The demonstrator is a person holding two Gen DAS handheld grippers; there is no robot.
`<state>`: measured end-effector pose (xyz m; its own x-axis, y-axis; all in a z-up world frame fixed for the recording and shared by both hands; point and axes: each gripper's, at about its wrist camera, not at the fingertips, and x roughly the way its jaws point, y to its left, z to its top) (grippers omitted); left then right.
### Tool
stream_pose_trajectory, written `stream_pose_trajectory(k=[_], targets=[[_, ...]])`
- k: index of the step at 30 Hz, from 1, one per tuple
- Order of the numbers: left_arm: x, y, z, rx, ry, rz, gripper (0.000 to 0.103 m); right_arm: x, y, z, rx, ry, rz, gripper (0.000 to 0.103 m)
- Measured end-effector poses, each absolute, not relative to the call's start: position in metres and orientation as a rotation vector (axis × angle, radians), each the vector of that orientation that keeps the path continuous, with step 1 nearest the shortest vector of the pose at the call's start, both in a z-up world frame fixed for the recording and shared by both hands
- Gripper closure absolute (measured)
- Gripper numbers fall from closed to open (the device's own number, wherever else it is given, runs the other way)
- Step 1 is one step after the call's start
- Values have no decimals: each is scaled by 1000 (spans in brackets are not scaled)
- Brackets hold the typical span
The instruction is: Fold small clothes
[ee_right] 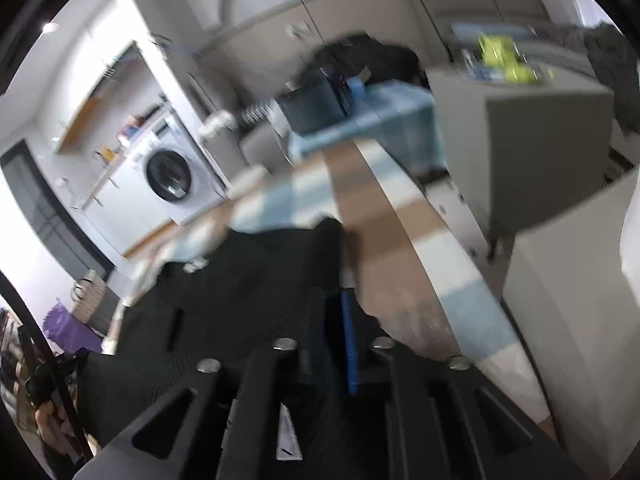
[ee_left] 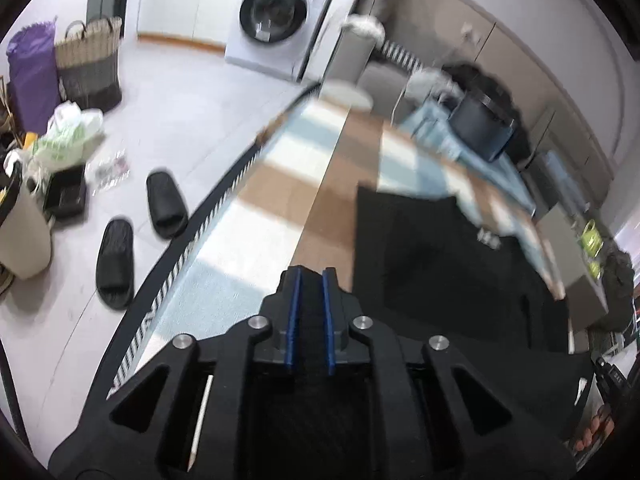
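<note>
1. The black garment (ee_left: 452, 264) lies on the striped table cover (ee_left: 280, 184), spread between both claws.
2. The left gripper (ee_left: 311, 276) is clenched on its near edge.
3. The right gripper (ee_right: 334, 300) pinches the opposite edge; both hands are equally near.

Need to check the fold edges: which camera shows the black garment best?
The left wrist view: the black ribbed garment lies fairly sharp on the striped blue-and-brown cloth, top edge visible. The right wrist view shows it blurred, partly behind the tool.

Bright even indoor light, heavy motion blur in both views, fisheye bending, dark vignetted corners
</note>
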<state>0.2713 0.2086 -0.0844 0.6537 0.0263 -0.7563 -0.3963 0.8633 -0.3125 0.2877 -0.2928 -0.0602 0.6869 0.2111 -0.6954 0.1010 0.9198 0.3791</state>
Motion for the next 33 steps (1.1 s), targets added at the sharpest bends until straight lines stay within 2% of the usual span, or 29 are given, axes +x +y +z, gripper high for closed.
stream_pose_trajectory(k=[1, 2, 3, 4, 5, 6, 12, 23, 25, 27, 30, 33], targets=[[268, 209, -88, -480, 837, 245, 92, 287, -296, -65, 422, 832, 70, 83], [262, 209, -89, -474, 833, 241, 84, 284, -299, -69, 435, 841, 86, 80], [254, 208, -91, -466, 833, 242, 72, 277, -302, -72, 443, 858, 111, 68], [246, 207, -94, -461, 838, 249, 66, 271, -304, -74, 446, 867, 118, 55], [236, 206, -96, -463, 843, 251, 59, 262, -307, -78, 451, 878, 124, 52], [228, 206, -100, -472, 845, 246, 57, 252, -310, -82, 461, 901, 136, 51], [211, 194, -117, -489, 905, 213, 57, 222, -310, -92, 503, 895, 221, 51], [232, 165, -122, -337, 949, 259, 57, 261, -260, -101, 384, 973, 226, 52], [234, 160, -122, -288, 951, 255, 62, 263, -254, -104, 359, 986, 218, 58], [234, 153, -122, -243, 956, 227, 77, 261, -250, -104, 321, 987, 221, 63], [230, 145, -122, -201, 956, 216, 79, 258, -251, -105, 307, 1003, 236, 69], [219, 142, -121, -197, 954, 206, 80, 251, -254, -106, 317, 1006, 240, 70]])
